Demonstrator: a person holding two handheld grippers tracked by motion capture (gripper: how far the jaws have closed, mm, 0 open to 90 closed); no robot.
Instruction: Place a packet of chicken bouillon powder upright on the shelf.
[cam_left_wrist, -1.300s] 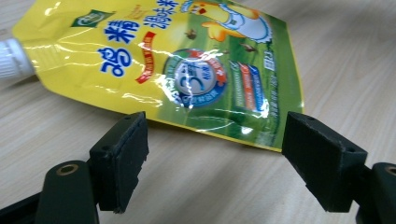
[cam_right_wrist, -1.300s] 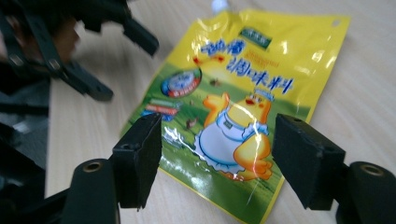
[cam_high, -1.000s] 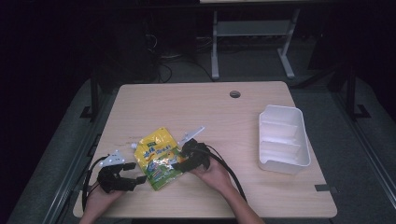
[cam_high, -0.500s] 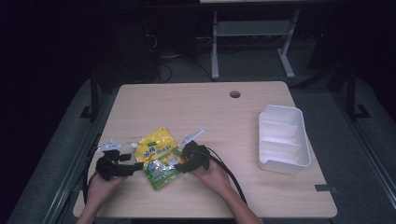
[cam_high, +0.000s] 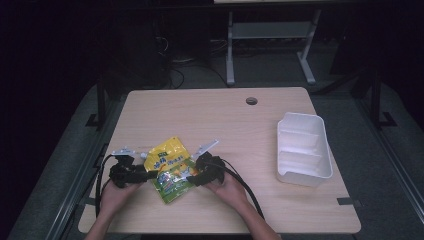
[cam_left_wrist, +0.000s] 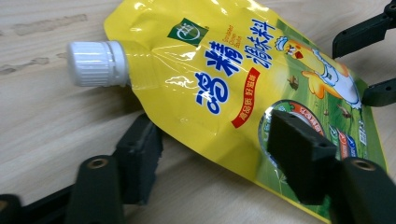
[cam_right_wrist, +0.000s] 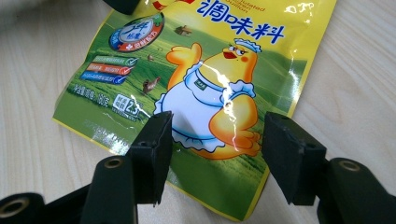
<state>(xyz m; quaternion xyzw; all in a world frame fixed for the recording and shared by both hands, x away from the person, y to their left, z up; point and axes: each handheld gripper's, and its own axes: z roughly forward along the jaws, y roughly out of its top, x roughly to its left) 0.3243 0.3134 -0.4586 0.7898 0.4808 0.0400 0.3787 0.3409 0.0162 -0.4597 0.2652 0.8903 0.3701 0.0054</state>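
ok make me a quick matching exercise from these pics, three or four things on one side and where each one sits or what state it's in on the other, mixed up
Things:
1. white screw cap
2. white divided tray
3. left claw
4. round hole in the table

Places or states:
A. far side of the tabletop, beyond the tray
B. open, jaws astride the yellow pouch's edge
C. right part of the table, nothing in it
D. on the pouch's spout, lying over bare wood

Pairs: 1-D, 2-C, 3-B, 4-A
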